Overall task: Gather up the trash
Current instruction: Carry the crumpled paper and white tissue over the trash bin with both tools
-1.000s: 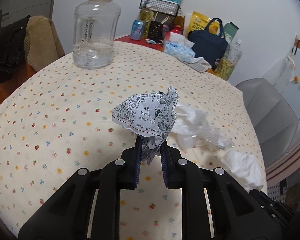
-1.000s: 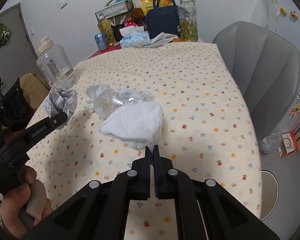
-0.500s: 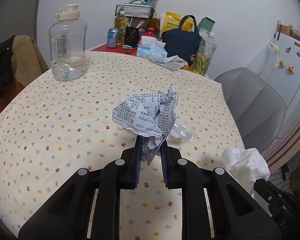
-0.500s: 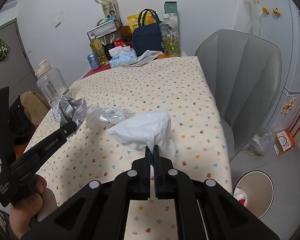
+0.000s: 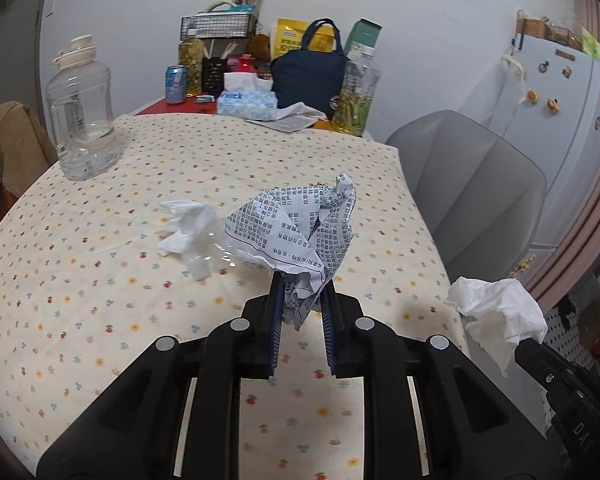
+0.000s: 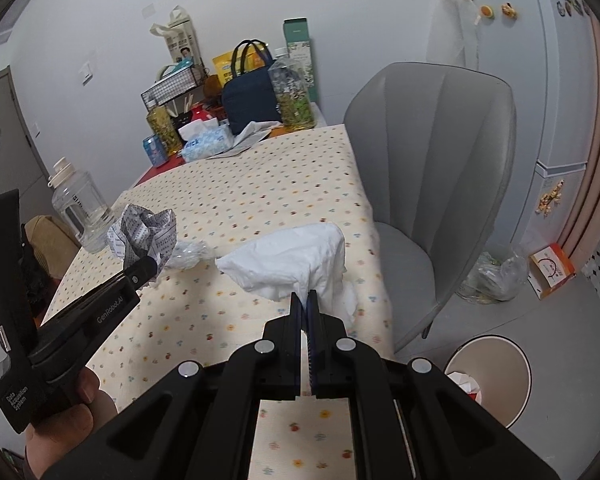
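A crumpled printed paper is held above the floral tablecloth, and my left gripper is shut on its lower end. My right gripper is shut on a white tissue, which hangs in the air near the table's right edge. The right wrist view also shows the left gripper with the paper at the left, gripped by a hand. Another white tissue with clear plastic wrap lies on the table. A round bin stands on the floor at the lower right.
A grey chair stands against the table's right side, beside the bin. A clear water jug sits at the table's left. A tissue box, navy bag and bottles crowd the far end. A plastic bag lies on the floor.
Both grippers have pulled back and swung right with their loads; the tissue has come up off the table. The chair and the bin have come further into view.
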Demonstrator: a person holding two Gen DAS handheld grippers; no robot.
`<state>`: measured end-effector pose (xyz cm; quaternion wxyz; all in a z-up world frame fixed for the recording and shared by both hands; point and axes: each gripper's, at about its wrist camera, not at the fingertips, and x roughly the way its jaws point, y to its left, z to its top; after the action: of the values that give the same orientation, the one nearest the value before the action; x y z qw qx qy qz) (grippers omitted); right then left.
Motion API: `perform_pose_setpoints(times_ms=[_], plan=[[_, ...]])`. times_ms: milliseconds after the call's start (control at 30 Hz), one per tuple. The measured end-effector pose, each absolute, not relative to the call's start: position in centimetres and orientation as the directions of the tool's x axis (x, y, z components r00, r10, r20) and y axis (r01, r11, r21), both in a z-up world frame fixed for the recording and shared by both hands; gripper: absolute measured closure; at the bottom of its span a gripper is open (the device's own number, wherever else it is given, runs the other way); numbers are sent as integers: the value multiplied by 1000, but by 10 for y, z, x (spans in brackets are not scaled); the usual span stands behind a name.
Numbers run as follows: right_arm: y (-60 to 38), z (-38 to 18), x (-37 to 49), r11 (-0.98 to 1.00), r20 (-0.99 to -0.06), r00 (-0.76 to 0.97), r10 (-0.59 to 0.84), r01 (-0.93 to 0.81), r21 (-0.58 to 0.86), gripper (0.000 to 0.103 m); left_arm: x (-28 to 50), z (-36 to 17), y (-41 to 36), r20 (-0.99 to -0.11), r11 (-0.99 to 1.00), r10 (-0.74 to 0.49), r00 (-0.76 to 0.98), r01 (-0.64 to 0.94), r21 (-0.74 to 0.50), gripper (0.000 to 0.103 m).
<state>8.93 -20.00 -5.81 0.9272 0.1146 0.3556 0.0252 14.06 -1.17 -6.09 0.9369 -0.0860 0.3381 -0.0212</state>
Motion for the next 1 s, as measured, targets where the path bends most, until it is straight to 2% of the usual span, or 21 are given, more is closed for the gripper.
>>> perform_pose_setpoints(times_ms=[1000], plan=[[-348, -76, 62, 914, -660, 751, -18, 280, 293, 99, 152, -75, -180, -677, 968, -233, 699, 235, -90, 85]])
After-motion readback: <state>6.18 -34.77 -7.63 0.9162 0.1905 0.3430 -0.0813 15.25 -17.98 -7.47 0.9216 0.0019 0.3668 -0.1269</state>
